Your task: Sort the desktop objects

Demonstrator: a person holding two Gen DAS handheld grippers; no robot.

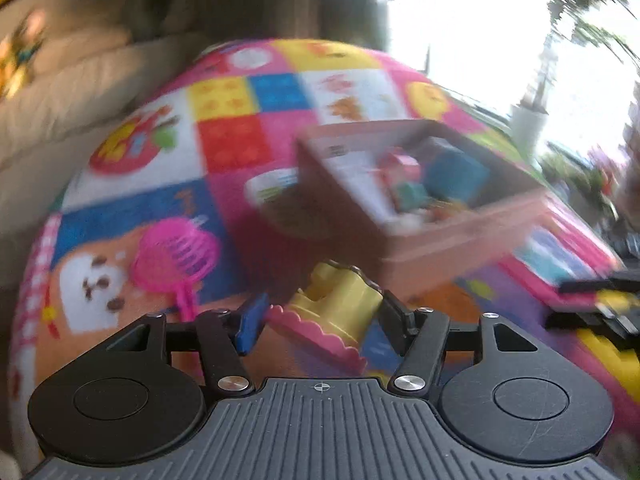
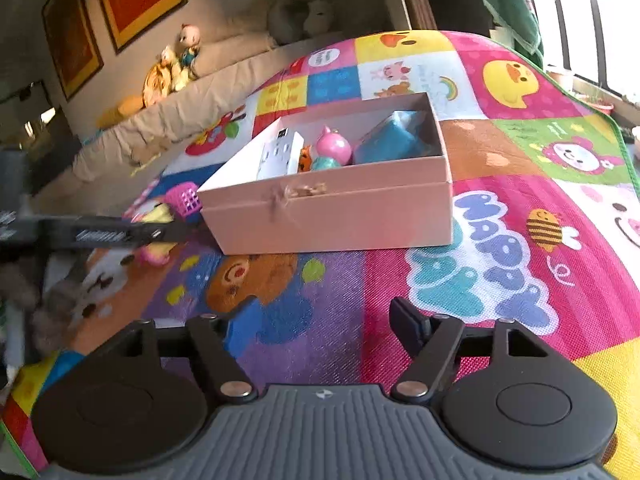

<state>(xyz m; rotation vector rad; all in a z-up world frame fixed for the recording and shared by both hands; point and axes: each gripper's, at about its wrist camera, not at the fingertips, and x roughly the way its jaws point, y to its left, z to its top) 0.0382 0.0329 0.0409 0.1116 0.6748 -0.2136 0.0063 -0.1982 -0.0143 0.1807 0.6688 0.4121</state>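
My left gripper (image 1: 320, 316) is shut on a yellow castle-shaped toy with a pink scalloped base (image 1: 340, 304), held above the mat just in front of the pink box (image 1: 440, 244). The box holds a pink pig figure (image 2: 334, 145), a blue block (image 2: 394, 142), a white card (image 2: 280, 156) and other small toys. A pink scoop (image 1: 176, 256) lies on the mat to the left. My right gripper (image 2: 320, 320) is open and empty above the mat, in front of the box (image 2: 332, 212). The left gripper also shows in the right wrist view (image 2: 120, 234), with the toy partly hidden.
A colourful play mat (image 2: 500, 208) covers the surface. A white bowl-like object (image 1: 276, 192) lies left of the box. A beige sofa with stuffed toys (image 2: 172, 68) stands behind. A bright window is at the right. The left wrist view is motion-blurred.
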